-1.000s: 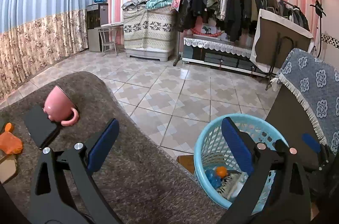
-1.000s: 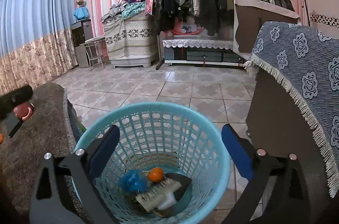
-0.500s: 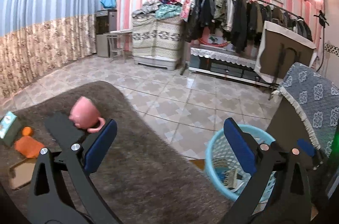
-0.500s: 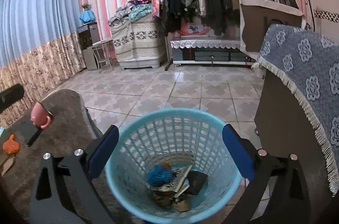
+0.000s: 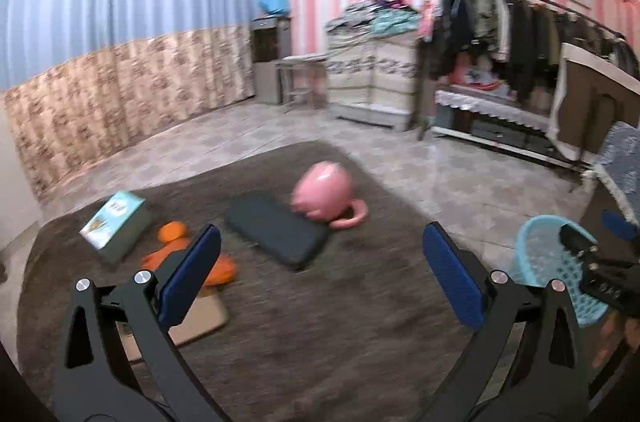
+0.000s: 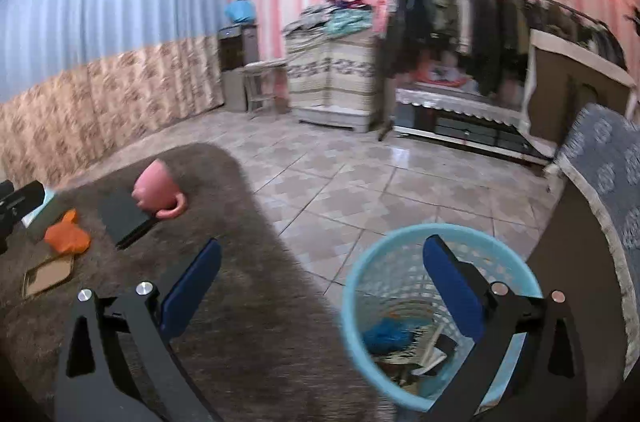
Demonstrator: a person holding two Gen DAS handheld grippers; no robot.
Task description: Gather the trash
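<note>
both wrist views low over the rug (image 5: 320,302), sharing basket (image 6: 400,262)

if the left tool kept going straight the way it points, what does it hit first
Most likely the brown rug, bare between its open fingers. The black pad lies just beyond, left of centre. Depth is hard to judge through the fisheye.

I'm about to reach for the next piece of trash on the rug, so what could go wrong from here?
The orange wrapper lies beside the box and a cardboard piece, so the open left gripper might pinch the wrong item. The tipped pink mug leans on the dark pad and could roll if nudged. Both views are blurred, so aim may be off.
</note>
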